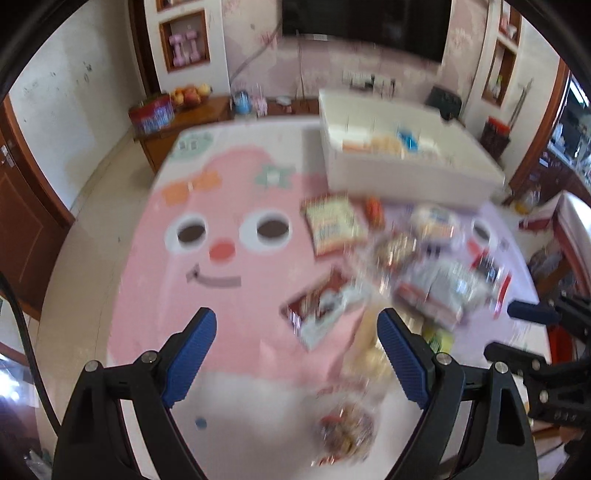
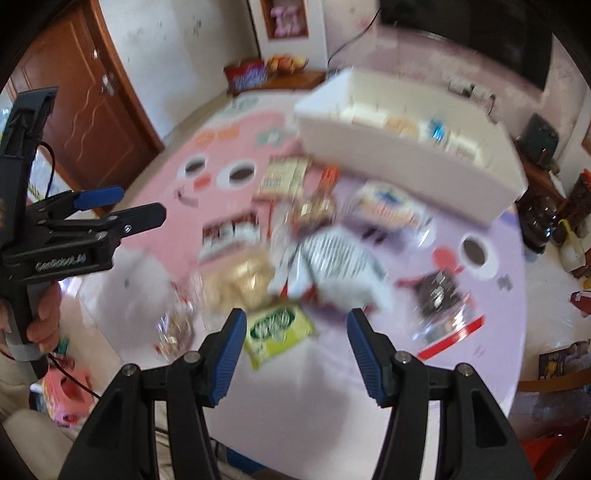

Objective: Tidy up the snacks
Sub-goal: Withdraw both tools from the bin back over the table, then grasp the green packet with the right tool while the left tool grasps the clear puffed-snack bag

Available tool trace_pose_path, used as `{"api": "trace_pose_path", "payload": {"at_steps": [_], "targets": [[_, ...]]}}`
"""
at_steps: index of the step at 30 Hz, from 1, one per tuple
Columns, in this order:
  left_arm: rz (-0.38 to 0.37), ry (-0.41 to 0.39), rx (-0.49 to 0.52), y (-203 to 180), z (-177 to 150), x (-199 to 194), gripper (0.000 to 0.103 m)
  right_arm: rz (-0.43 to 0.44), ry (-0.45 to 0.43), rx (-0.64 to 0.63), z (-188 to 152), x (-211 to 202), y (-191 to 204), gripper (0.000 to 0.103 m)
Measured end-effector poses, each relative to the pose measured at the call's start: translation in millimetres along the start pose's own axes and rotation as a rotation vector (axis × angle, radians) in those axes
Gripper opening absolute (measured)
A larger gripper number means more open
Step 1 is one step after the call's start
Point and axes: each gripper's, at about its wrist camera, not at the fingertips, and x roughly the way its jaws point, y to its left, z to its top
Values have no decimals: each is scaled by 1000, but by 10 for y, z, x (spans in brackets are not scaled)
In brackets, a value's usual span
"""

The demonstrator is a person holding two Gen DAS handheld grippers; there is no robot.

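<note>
Several snack packets lie in a blurred heap on the pink and lilac cartoon tablecloth (image 1: 229, 192). Among them are a red and white packet (image 1: 321, 306), a cream packet (image 1: 330, 225), a striped white bag (image 2: 332, 258), a green packet (image 2: 275, 326) and a dark packet (image 2: 441, 295). A white divided organizer box (image 1: 402, 162) stands behind them and holds a few snacks; it also shows in the right wrist view (image 2: 406, 147). My left gripper (image 1: 297, 325) is open and empty over the near heap. My right gripper (image 2: 297, 325) is open and empty just above the green packet.
A wooden sideboard (image 1: 192, 114) with a fruit bowl and a red tin stands beyond the table. A dark TV (image 1: 365, 22) hangs on the far wall. A wooden door (image 2: 92, 92) is at the left. The table's near edge (image 2: 332, 461) is close below my right gripper.
</note>
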Motion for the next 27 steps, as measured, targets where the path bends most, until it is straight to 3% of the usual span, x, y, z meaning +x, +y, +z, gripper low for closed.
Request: {"api": "trace_pose_path", "payload": {"at_steps": [5,10,14,18,22,27], "targets": [[-48,83,35,-98,-264,211,88,24,80,59,-80,376,-12,57],[-58,84,97,-256,-275,265,88,55,121,134,-59,655,10,57],[-72,81,95,-302,-211,289,88,40,124,172,-39,791,74,59],[-75,83,61,-241,-148,333,88,-31,93,144,-12,818,159,58],[-95,102,45,-226,-120,409,88,-85,83,52,-56,845,254,52],[-113,131,77,-352,-120,530,88,-97,65,53,-154,779,157,39]]}}
